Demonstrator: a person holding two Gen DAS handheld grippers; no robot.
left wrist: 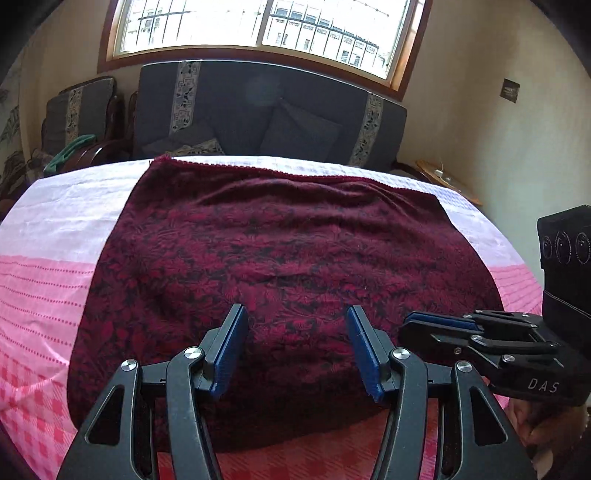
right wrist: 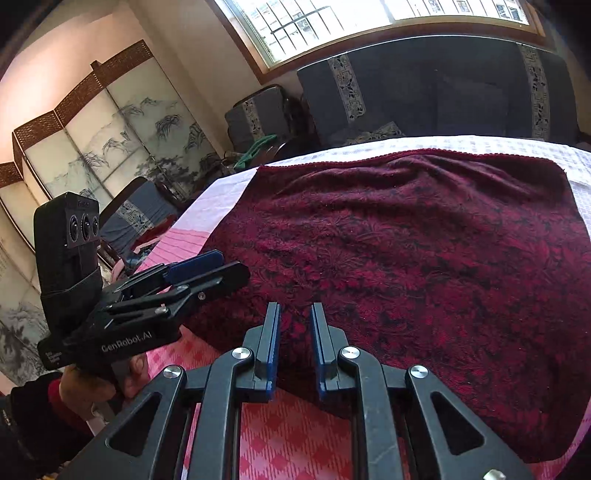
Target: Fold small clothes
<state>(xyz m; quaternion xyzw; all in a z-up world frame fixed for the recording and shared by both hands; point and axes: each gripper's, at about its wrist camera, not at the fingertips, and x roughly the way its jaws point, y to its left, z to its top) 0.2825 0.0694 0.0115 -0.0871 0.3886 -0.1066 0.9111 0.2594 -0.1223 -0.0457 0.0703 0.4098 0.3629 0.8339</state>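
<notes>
A dark red patterned cloth (left wrist: 280, 266) lies spread flat on the table; it also shows in the right wrist view (right wrist: 424, 258). My left gripper (left wrist: 297, 328) is open and empty, above the cloth's near edge. It also shows from the side in the right wrist view (right wrist: 221, 264), at the cloth's near left edge. My right gripper (right wrist: 295, 325) is open with a narrower gap, empty, above the cloth's near edge. It also shows in the left wrist view (left wrist: 410, 325), at the cloth's near right side, with its jaws seen edge-on.
The table has a pink and white checked cover (left wrist: 48, 280). A dark sofa (left wrist: 258, 110) stands behind it under a window (left wrist: 258, 26). A painted folding screen (right wrist: 92, 140) stands at the left. A wooden side table (left wrist: 447, 177) is at the far right.
</notes>
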